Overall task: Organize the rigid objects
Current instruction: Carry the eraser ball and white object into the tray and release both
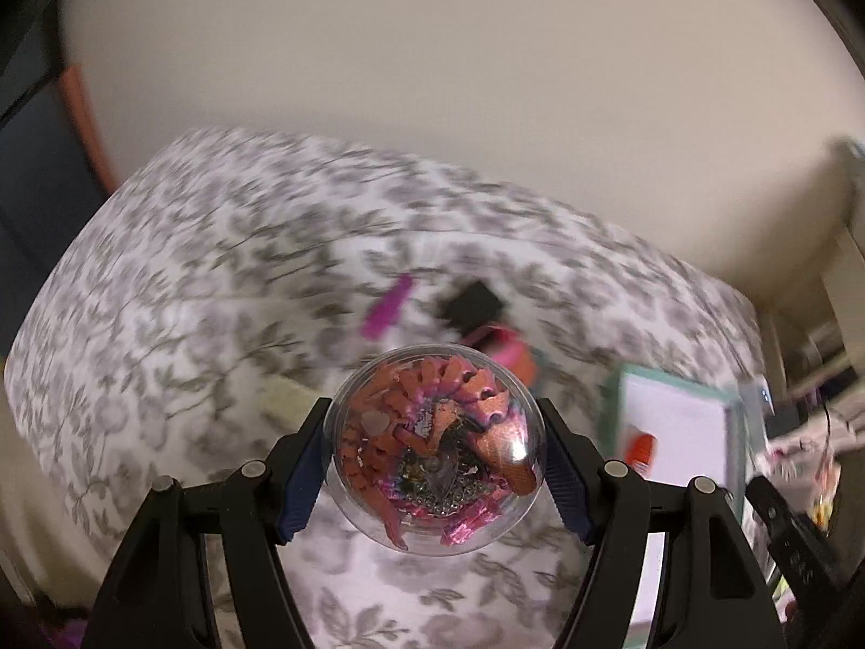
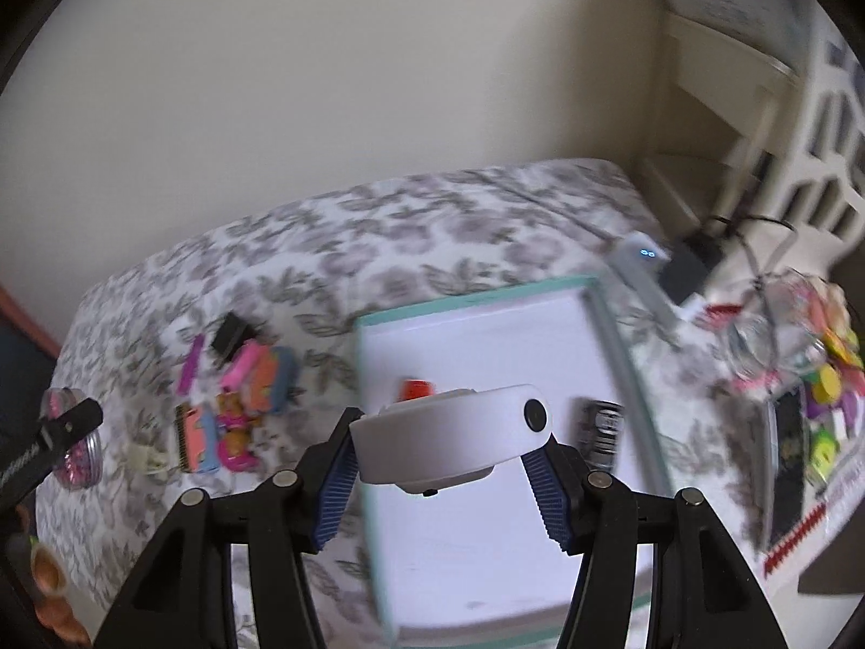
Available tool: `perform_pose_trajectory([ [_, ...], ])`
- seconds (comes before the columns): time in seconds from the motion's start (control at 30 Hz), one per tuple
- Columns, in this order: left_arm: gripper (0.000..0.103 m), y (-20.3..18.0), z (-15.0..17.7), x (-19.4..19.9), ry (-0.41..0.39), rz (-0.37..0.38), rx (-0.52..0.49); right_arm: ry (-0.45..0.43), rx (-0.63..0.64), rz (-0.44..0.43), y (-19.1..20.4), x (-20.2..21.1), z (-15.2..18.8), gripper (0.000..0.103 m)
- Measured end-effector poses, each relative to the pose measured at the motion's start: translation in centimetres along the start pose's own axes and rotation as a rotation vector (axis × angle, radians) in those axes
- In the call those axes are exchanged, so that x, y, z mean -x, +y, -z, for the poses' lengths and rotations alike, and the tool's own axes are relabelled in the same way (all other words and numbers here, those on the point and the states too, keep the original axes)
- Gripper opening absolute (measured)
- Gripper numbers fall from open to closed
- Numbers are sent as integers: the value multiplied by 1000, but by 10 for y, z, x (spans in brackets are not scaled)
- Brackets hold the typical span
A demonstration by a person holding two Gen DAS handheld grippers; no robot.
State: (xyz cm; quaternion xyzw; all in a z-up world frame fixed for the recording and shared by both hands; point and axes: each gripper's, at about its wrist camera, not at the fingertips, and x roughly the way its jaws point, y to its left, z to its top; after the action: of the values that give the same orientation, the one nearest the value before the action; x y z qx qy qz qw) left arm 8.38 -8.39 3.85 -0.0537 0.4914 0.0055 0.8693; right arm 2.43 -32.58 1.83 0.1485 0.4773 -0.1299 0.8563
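Both jaws clamped: left gripper (image 1: 435, 465) on clear plastic ball with coiled orange dragon (image 1: 435, 451), right gripper (image 2: 448, 446) on white rounded plastic device (image 2: 451, 435).
Mid-carry above teal-rimmed white tray (image 2: 616, 335); next, probably lower each in, clear of red item (image 2: 416, 389).

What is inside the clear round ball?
Inside the clear plastic ball, held by the left hand-held gripper, curls an orange-pink jointed toy creature over glittery bits. Its underside is hidden.
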Motion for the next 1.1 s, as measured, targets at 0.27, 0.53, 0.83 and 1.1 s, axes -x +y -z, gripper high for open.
perform_pose_trajectory([
  [0.27, 73, -101, 48, -3, 31, 104, -278, 11, -137, 87, -58, 4, 7, 61],
  [0.53, 73, -169, 103, -32, 141, 155, -457, 30, -196, 166, -96, -1, 13, 61],
  [0.83, 73, -193, 130, -62, 187, 131, -542, 220, -235, 188, -121, -56, 34, 61],
  [1.1, 73, -198, 141, -81, 205, 94, -583, 308, -232, 185, -125, -86, 48, 62],
])
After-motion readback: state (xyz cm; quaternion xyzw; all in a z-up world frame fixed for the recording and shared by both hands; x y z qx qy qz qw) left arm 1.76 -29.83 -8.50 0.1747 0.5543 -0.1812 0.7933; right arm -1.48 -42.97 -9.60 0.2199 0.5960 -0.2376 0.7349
